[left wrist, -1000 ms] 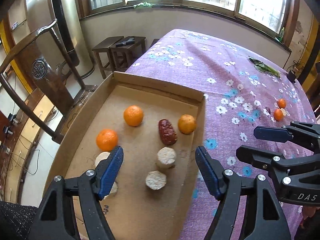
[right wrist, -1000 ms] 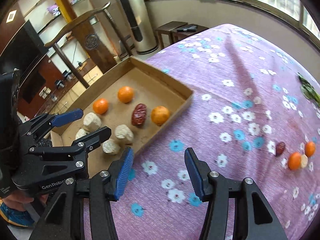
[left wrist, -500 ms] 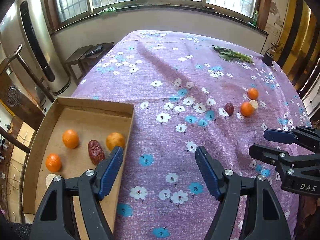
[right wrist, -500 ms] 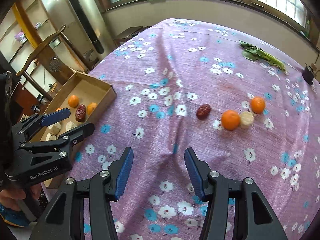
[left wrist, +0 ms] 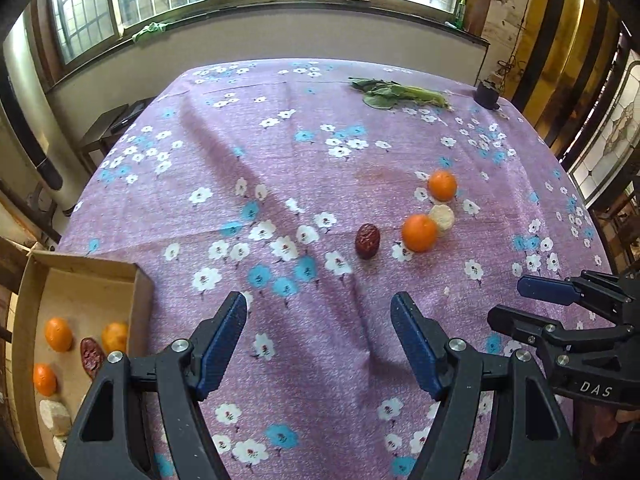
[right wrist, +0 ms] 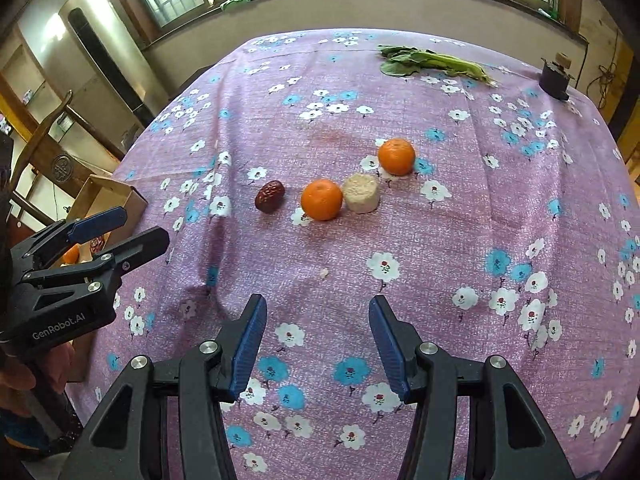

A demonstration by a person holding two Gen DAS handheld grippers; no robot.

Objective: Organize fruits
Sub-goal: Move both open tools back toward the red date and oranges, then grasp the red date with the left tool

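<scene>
At far left sits my box (left wrist: 138,280), already holding oranges, dates and pale chunks. My left gripper (left wrist: 318,344) hangs with jaws apart and nothing between them, aimed down at the cloth (left wrist: 280,160). Ahead of it and to its right lies the loose cluster: date (left wrist: 367,240) first, its long axis running roughly away from me, then an orange (left wrist: 419,233) touching a pale chunk (left wrist: 441,219), then a second orange (left wrist: 442,185) just beyond. My right gripper (right wrist: 317,344) is likewise spread and empty, and the cluster lies almost straight ahead of it. I judge the right nearer the oranges, and the left better placed for the date.
</scene>
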